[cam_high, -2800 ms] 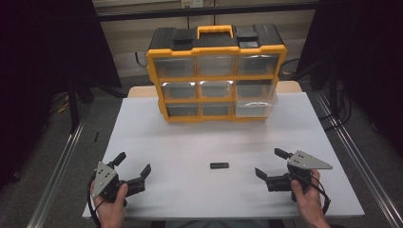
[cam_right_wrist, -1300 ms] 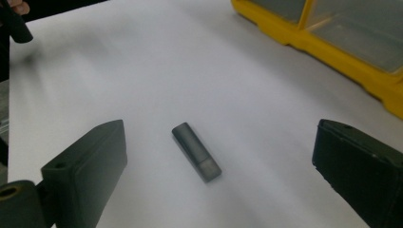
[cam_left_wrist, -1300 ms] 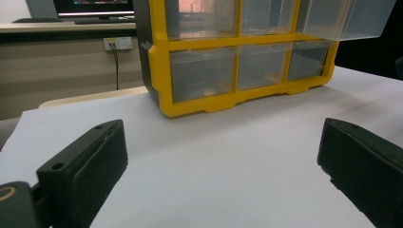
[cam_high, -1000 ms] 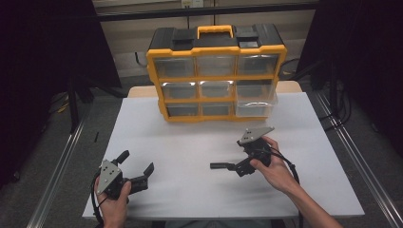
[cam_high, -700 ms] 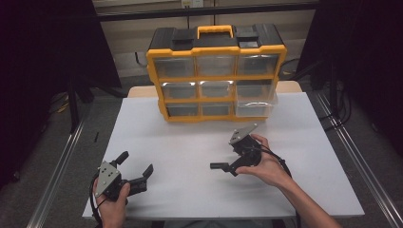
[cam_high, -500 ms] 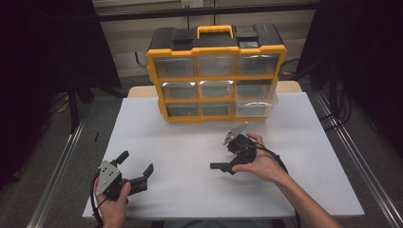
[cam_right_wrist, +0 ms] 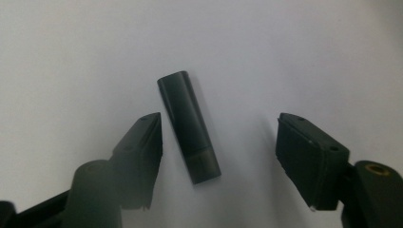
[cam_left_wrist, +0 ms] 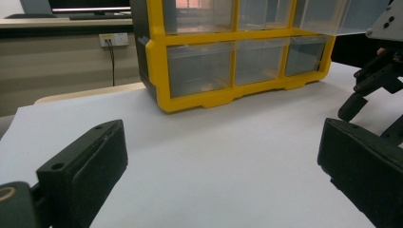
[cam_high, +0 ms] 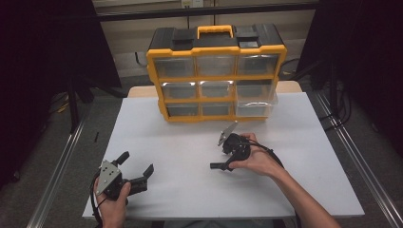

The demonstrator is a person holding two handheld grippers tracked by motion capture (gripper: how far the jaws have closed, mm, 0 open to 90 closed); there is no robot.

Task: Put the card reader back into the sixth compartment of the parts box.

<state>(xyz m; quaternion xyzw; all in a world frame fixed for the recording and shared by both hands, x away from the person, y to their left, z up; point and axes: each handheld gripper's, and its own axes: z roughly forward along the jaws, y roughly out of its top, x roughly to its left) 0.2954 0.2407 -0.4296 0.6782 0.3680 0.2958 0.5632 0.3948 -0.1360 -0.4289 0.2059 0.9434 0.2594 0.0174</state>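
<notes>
A small black stick [cam_right_wrist: 190, 126] lies flat on the white table [cam_high: 166, 128]. My right gripper [cam_right_wrist: 219, 121] points down over it with one jaw on each side. The jaws have just been closing; the left pad is near the stick and the right pad stands well off, so neither presses on it. From above, the stick [cam_high: 216, 166] pokes out left of my right gripper [cam_high: 223, 162]. My left gripper [cam_high: 138, 162] rests open and holds nothing at the table's front left; its jaws [cam_left_wrist: 218, 142] frame bare table.
A yellow organizer [cam_high: 216, 71] with clear drawers stands at the back of the table, also in the left gripper view [cam_left_wrist: 228, 61]. Its lower right drawer [cam_high: 254, 102] sticks out a little. Dark stands and rails flank the table.
My right gripper moved from the table's front right to the middle and tipped down over the black stick, and its jaws narrowed around it. The left gripper stayed put.
</notes>
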